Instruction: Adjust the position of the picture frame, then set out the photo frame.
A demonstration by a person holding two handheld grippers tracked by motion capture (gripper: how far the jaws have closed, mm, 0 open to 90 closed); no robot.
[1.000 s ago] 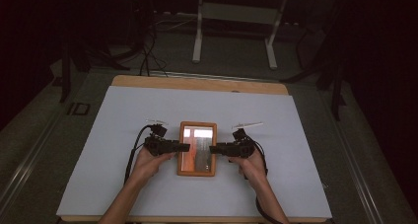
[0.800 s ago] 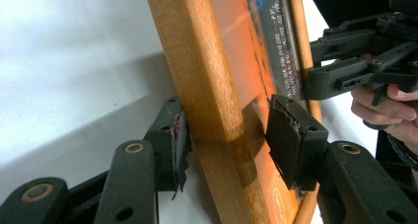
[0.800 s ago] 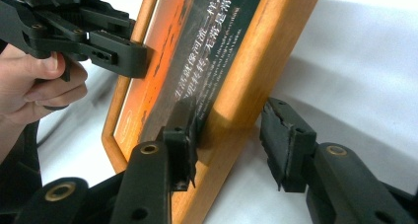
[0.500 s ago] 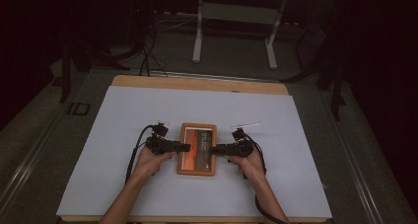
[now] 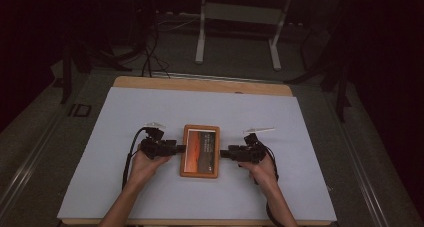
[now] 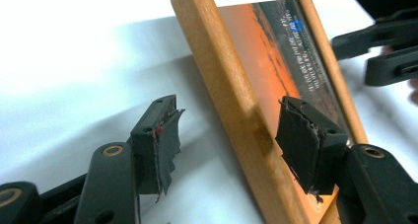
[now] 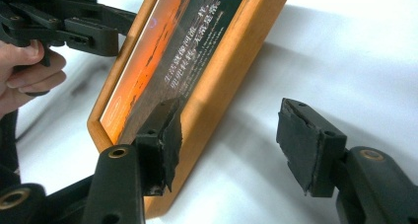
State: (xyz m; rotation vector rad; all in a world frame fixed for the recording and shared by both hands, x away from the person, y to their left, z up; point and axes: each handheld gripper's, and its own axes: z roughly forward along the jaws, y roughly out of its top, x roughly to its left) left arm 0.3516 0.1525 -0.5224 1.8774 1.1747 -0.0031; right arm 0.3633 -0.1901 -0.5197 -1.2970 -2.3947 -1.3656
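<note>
A wooden picture frame (image 5: 200,151) with an orange sunset print and small text lies flat on the white table cover. My left gripper (image 5: 180,148) is at its left edge, jaws open and straddling the wooden rail (image 6: 231,110), one pad (image 6: 305,145) over the print, the other pad (image 6: 160,145) outside on the table. From the other side my right gripper (image 5: 223,153) meets the frame's right edge, also open, with one pad (image 7: 165,135) over the frame (image 7: 217,81) and the other pad (image 7: 305,145) outside it.
The white cover (image 5: 125,122) tops a wooden table (image 5: 200,84) with free room all round the frame. Beyond the far edge stand a white table leg frame (image 5: 237,32) and dark cables on the floor.
The frame has come down from a raised tilt to lie flat on the table. Both grippers' jaws have spread apart at its side edges.
</note>
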